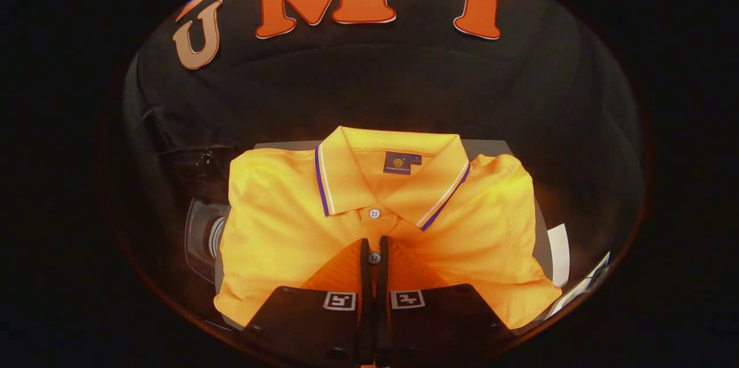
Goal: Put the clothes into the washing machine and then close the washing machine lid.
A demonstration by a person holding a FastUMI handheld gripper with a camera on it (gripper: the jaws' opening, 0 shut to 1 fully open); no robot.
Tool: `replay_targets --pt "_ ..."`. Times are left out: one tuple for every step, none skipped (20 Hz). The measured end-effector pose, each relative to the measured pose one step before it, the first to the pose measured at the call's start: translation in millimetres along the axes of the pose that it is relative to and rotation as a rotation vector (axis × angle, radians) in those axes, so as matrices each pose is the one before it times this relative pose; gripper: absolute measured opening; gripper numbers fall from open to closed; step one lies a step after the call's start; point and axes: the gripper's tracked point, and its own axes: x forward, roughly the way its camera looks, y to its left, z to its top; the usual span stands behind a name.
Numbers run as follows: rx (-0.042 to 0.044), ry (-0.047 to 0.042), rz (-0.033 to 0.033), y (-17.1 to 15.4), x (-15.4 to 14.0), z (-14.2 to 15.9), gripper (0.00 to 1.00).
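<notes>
Gripper (374, 255) is pinched together on the placket of the orange polo shirt (288, 229), fingers nearly touching, a ridge of fabric and the lower button caught between them. I read that as a grasp made, though lift-off isn't evident; the shirt looks folded and flat.

Left to right:
- Left of the shirt: a dark machine body with a round glassy part (203, 235), right beside the shirt's left sleeve edge. Could be the washing machine, but too dark to confirm. Can't tell whether a lid is open.
- Centre: shirt lies folded on a grey bench (491, 147), collar away from me, buttons running toward the fingers. It covers most of the bench; only a strip of far edge shows behind the collar.
- Right: shirt's right shoulder runs to the bench's right edge. White sheet (559, 253) sits just beyond that, near the front right corner.

Progress, my judgement: early. Shirt is outside the machine, nothing loaded, lid step not yet reached. Left to do: lift, carry to the drum, release, close the lid.

Room: open space above and behind the shirt up to the booth wall. Left side is tight against the dark body, so I'd lift clear before swinging that way. Sleeves may drag and unfold off the bench edges.
</notes>
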Motion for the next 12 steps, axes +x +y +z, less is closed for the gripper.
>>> replay_targets --pt "0.00235 -0.01978 0.00163 -0.50 -3.74 4.07 0.08" --pt "0.01729 -0.01881 0.00838 1.10 -5.66 5.73 0.08" --pt "0.02678 -0.01988 0.01621 2.57 -5.89 4.80 0.08" --pt "0.02339 -0.02439 0.01445 0.65 -6.29 7.05 0.09" --pt "0.01374 -0.01690 0.01152 1.77 -5.01 6.27 0.08" --pt "0.00269 -0.01401 0.00788 0.99 -5.11 5.22 0.08" --pt "0.00530 -0.01964 0.00416 1.50 -2.73 7.68 0.08" --pt "0.00435 -0.01186 0.01194 5.86 -6.32 2.85 0.08" --pt "-0.00194 -0.01528 0.01057 6.17 -4.78 3.15 0.08" --pt "-0.00055 -0.01818 0.00596 8.05 -7.11 3.21 0.08" --pt "0.00342 -0.01613 0.01840 12.47 -10.99 1.25 0.08" --pt "0.00668 -0.00789 0.02011 8.46 -4.60 5.16 0.08"
